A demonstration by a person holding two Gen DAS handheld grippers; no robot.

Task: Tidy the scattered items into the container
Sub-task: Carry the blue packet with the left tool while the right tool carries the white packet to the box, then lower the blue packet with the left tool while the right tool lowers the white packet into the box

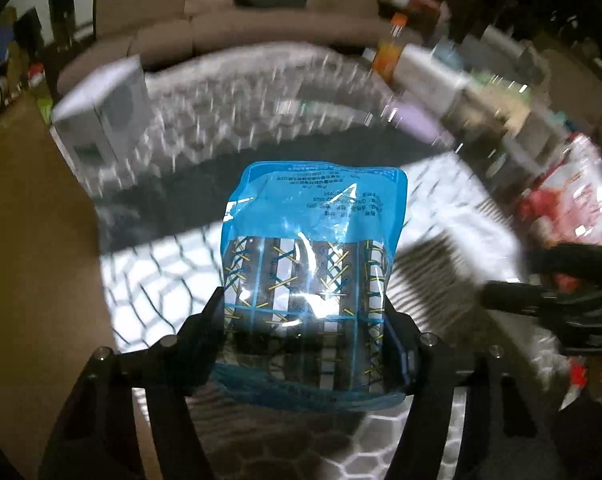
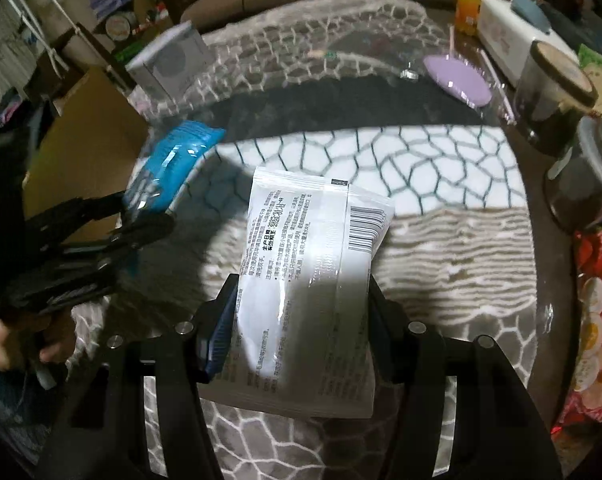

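Your left gripper (image 1: 305, 312) is clamped on a blue packet (image 1: 313, 240) with a clear window showing a laced pattern; both fingers press its sides and the packet juts forward above the table. Your right gripper (image 2: 301, 300) is likewise closed on a white sachet (image 2: 309, 280), printed text and barcode facing up, one finger against each long edge. In the right wrist view your left gripper appears at the left edge, with your hand (image 2: 17, 344) below it and the blue packet sticking out ahead of it, near the white sachet but apart from it. Beneath both packets lies a grey-and-white cloth (image 2: 441, 168) with a net pattern, spread over the table. At the cloth's far side stands a small grey box (image 2: 169, 60). To the right sit a lilac round lid (image 2: 457, 78), a dark jar (image 2: 553, 92), a white case (image 2: 513, 28) and an orange bottle (image 2: 469, 4). A red printed bag (image 2: 597, 320) lies at the right edge. A brown sofa (image 1: 229, 12) stands behind the table. Which item is the container, I cannot tell. The left wrist view is motion-blurred outside the held packet.
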